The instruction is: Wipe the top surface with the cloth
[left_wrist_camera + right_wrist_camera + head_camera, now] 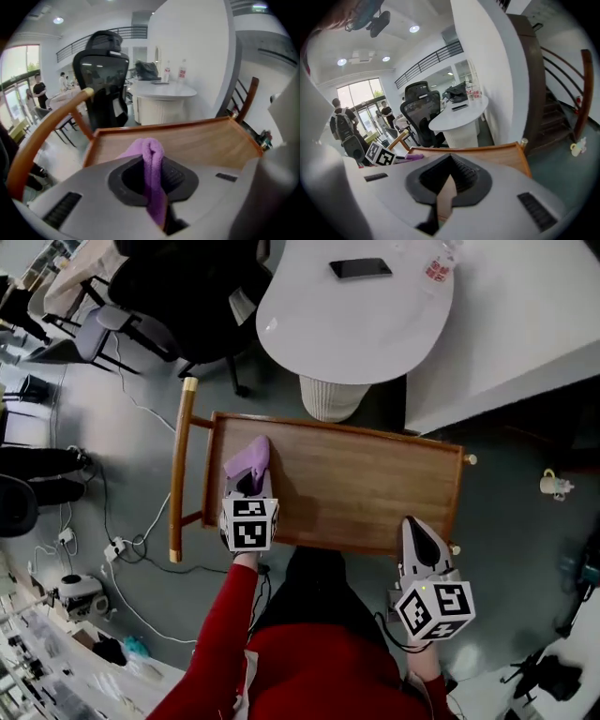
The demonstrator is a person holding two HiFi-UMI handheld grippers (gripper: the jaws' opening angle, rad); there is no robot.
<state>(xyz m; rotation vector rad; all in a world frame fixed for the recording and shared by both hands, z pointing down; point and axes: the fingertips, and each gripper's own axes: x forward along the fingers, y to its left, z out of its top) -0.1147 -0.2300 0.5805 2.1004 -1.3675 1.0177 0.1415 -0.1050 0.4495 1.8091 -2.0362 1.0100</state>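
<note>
A wooden trolley's rimmed top (pixel 366 486) fills the middle of the head view. My left gripper (pixel 251 479) hovers over its left end, shut on a purple cloth (pixel 249 457) that bunches out ahead of the jaws onto the wood. In the left gripper view the cloth (pixel 151 152) stands as a fold pinched in that gripper (pixel 153 174), with the wooden top (pixel 206 143) beyond. My right gripper (pixel 413 524) sits at the front right edge of the top, jaws closed to a point with nothing in them. In its own view, wood (pixel 492 156) lies ahead of this gripper (pixel 446 187).
The trolley's curved handle (pixel 181 465) rises at the left. A white round table (pixel 356 329) with a phone (pixel 360 268) and a bottle (pixel 439 266) stands just beyond, beside a black office chair (pixel 187 292). Cables and a power strip (pixel 117 547) lie on the floor at left.
</note>
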